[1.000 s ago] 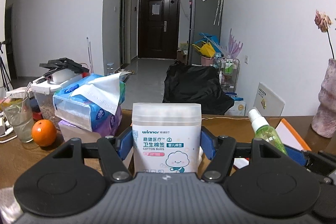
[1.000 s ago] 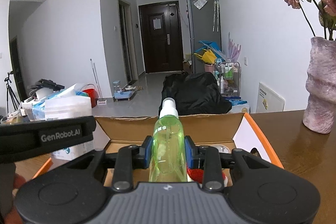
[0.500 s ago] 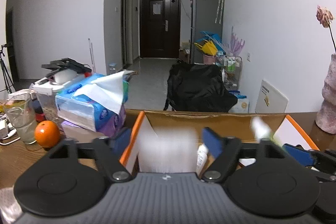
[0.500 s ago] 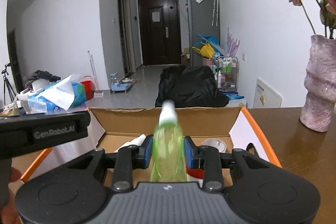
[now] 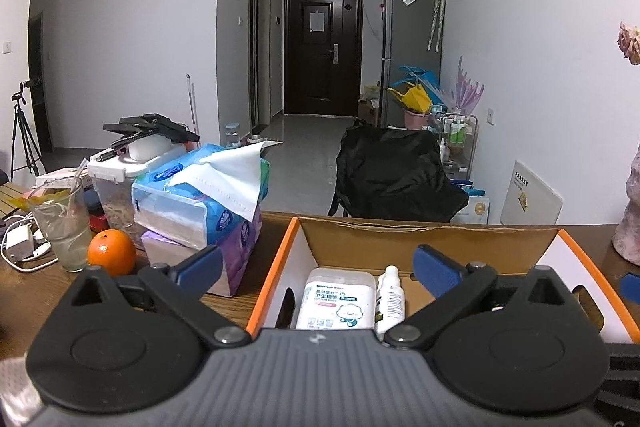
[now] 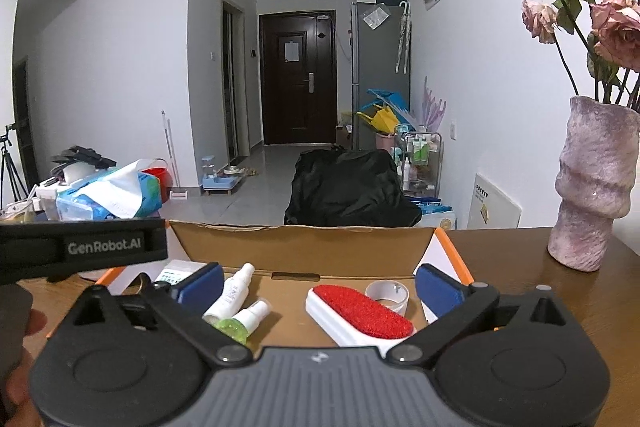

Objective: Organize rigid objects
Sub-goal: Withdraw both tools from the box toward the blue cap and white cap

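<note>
lying in the cardboard box [image 6: 304, 247]: cotton-bud tub [image 5: 336, 301], green spray bottle [image 6: 240, 323].

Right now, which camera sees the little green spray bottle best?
The right wrist view. The green spray bottle lies in the cardboard box beside a white bottle, in plain sight between the open fingers. In the left wrist view I can't find it; the gripper's body seems to block that part of the box.

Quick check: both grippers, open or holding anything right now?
Left gripper: jaws just opened, empty; cotton bud box lies below.
Right gripper: jaws just opened, empty; green spray bottle lies below.
</note>
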`<action>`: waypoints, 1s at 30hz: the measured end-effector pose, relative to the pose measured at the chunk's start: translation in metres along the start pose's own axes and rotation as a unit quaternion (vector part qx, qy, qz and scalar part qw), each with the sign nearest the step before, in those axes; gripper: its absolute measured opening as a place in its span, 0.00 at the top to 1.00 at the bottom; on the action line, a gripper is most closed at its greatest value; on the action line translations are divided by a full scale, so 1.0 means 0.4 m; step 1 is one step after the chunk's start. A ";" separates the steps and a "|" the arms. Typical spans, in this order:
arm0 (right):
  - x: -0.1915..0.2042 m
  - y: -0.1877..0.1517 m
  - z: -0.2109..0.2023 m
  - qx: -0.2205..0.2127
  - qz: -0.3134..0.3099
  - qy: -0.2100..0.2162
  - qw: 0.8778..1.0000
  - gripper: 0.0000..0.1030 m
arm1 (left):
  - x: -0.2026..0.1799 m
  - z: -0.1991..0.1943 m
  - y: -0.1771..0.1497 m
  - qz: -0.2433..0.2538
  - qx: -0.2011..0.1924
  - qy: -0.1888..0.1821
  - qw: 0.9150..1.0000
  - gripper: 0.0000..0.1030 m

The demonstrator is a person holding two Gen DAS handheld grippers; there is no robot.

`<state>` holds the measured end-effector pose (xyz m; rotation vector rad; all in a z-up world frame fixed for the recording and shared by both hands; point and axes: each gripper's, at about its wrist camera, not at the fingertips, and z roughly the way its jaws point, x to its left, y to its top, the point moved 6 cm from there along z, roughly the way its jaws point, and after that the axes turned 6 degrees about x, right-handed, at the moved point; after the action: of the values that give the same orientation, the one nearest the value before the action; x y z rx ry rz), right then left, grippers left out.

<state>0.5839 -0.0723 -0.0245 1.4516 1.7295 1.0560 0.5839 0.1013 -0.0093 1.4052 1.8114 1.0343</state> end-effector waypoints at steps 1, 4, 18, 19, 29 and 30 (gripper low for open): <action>0.003 -0.001 -0.002 -0.001 -0.001 0.000 1.000 0.00 | 0.002 -0.004 0.000 0.000 -0.001 0.000 1.000 0.00; 0.000 -0.006 -0.018 -0.006 -0.002 -0.002 1.000 0.00 | 0.009 -0.017 -0.004 -0.001 -0.004 0.003 1.000 0.00; -0.030 -0.031 -0.113 -0.033 -0.018 0.000 0.999 0.00 | 0.069 -0.085 -0.044 0.000 -0.015 -0.001 1.000 0.00; -0.035 -0.035 -0.119 -0.034 -0.019 0.000 0.999 0.00 | 0.073 -0.089 -0.047 0.000 -0.014 0.000 1.000 0.00; -0.068 -0.071 -0.208 -0.053 -0.028 0.002 0.998 0.00 | 0.110 -0.147 -0.095 0.002 -0.015 0.009 1.000 0.00; -0.072 -0.077 -0.218 -0.054 -0.029 0.003 0.998 0.00 | 0.113 -0.154 -0.101 0.003 -0.015 0.010 1.000 0.00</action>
<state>0.4997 -0.1181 -0.0108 1.3250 1.6803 1.1062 0.5016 0.1272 -0.0134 1.3886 1.7992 1.0772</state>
